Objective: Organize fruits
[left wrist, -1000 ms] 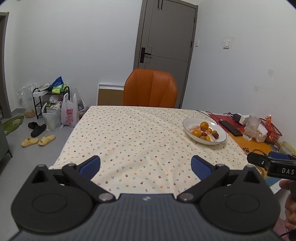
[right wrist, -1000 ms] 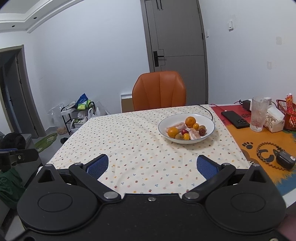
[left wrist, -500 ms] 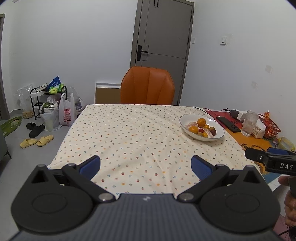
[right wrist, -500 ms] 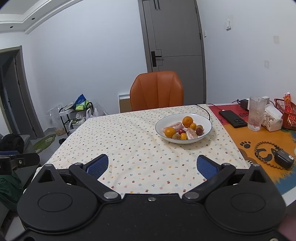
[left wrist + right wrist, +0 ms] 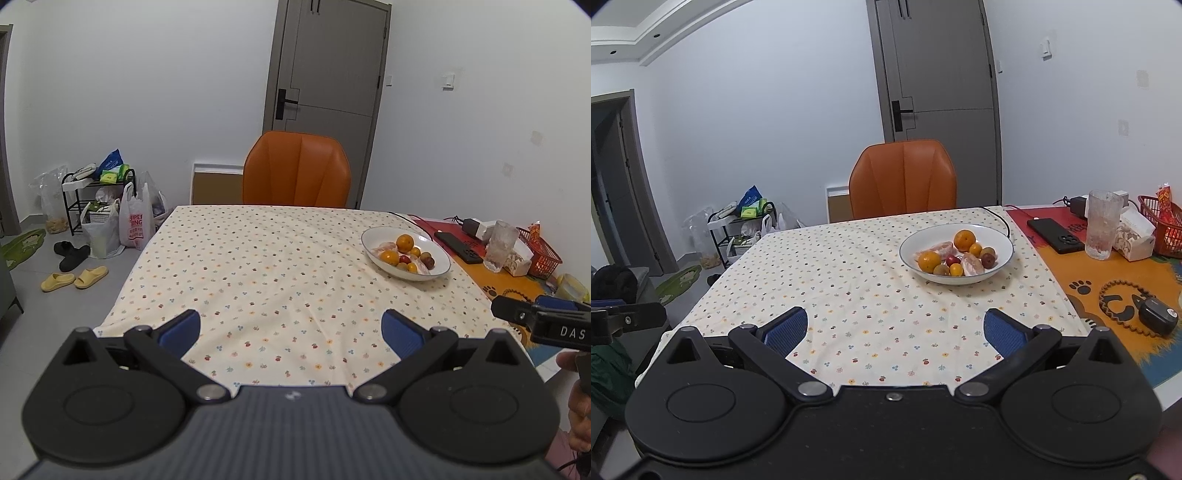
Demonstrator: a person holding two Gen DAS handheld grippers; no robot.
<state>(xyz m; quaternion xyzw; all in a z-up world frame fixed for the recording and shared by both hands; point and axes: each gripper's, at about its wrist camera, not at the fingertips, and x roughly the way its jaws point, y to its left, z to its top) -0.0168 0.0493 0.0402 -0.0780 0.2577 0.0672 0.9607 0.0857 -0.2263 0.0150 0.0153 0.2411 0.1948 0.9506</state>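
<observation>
A white bowl [image 5: 1004,242] [image 5: 439,258] stands on the dotted tablecloth [image 5: 849,288], toward the right. It holds oranges [image 5: 964,240], small dark-red and brownish fruits [image 5: 988,260] and peeled citrus pieces [image 5: 971,264]. My right gripper [image 5: 895,332] hovers open over the table's near edge, well short of the bowl, with nothing between its blue pads. My left gripper [image 5: 290,330] is open too, empty, at the near edge left of the bowl. The right gripper's tip [image 5: 517,314] shows at the right edge of the left wrist view.
An orange chair [image 5: 903,177] stands at the table's far side. Right of the cloth lie a phone [image 5: 1054,234], a glass [image 5: 1102,225], a tissue box [image 5: 1134,240], a red basket [image 5: 1160,225] and a small black device [image 5: 1158,315]. Bags, a rack [image 5: 92,195] and slippers [image 5: 74,278] occupy the floor left.
Both views have drifted slightly, and the bowl now sits a little lower and nearer in each. Both grippers stay open and empty.
</observation>
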